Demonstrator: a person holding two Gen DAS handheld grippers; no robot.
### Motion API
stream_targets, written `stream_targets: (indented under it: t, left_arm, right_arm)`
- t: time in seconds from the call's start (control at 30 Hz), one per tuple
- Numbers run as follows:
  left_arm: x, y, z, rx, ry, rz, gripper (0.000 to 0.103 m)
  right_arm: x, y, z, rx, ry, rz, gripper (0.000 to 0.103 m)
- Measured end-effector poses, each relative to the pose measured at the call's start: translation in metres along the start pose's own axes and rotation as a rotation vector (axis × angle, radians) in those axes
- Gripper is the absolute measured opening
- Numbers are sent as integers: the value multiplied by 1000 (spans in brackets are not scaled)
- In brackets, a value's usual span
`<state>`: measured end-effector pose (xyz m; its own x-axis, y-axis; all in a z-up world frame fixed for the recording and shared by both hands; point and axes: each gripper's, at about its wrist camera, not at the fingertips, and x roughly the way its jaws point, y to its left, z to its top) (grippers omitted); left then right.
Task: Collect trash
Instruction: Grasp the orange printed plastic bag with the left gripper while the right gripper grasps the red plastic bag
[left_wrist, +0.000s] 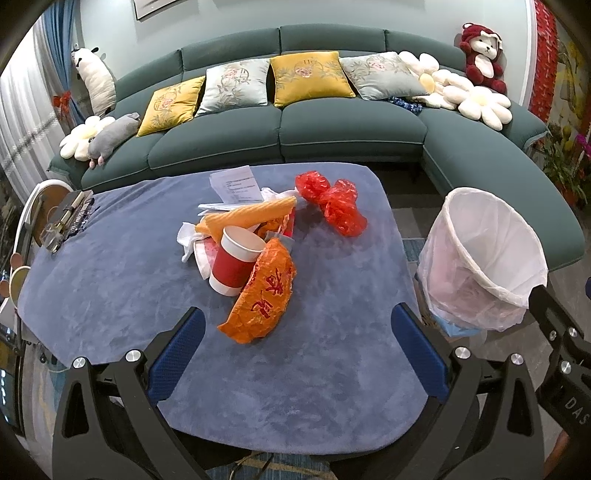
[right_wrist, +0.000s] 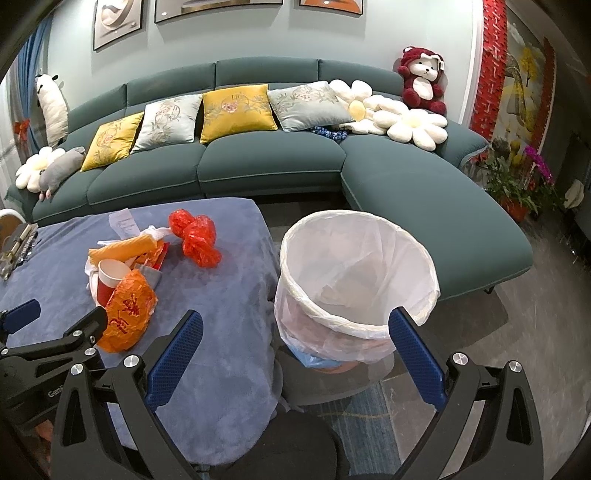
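A pile of trash lies mid-table: a red paper cup (left_wrist: 236, 264) (right_wrist: 109, 280), an orange wrapper with red characters (left_wrist: 264, 295) (right_wrist: 127, 314), a yellow-orange tube-like wrapper (left_wrist: 247, 216), white tissue (left_wrist: 188, 238), printed paper (left_wrist: 236, 182) and a crumpled red plastic bag (left_wrist: 334, 201) (right_wrist: 195, 236). A bin with a white liner (left_wrist: 487, 254) (right_wrist: 354, 280) stands right of the table. My left gripper (left_wrist: 297, 321) hangs open just short of the orange wrapper. My right gripper (right_wrist: 295, 326) is open, in front of the bin, holding nothing.
The blue plush-covered table (left_wrist: 110, 295) (right_wrist: 229, 332) has dark items (left_wrist: 70, 221) at its far left edge. A green sofa (left_wrist: 332, 125) with cushions and plush toys runs behind. Potted flowers (right_wrist: 517, 181) stand at the right. Floor shows between table and bin.
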<state>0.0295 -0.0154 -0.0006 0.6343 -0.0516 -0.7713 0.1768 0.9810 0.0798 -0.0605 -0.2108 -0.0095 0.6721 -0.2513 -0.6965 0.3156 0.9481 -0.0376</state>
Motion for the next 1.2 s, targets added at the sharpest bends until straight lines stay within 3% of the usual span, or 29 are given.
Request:
stream_targets:
  t: [0.37, 0.8, 0.93, 1.2]
  left_arm:
    - [43, 33, -7, -55, 65, -33, 96]
    - [114, 64, -2, -57, 124, 1, 95]
    - [134, 66, 2, -65, 156, -9, 88]
    - [163, 69, 3, -105, 229, -65, 54]
  right_arm:
    - [31, 27, 2, -25, 25, 14, 96]
    - [92, 71, 15, -50, 70, 65, 96]
    - [113, 86, 24, -65, 77, 81, 96]
    - [158, 108, 39, -99, 103, 120, 96]
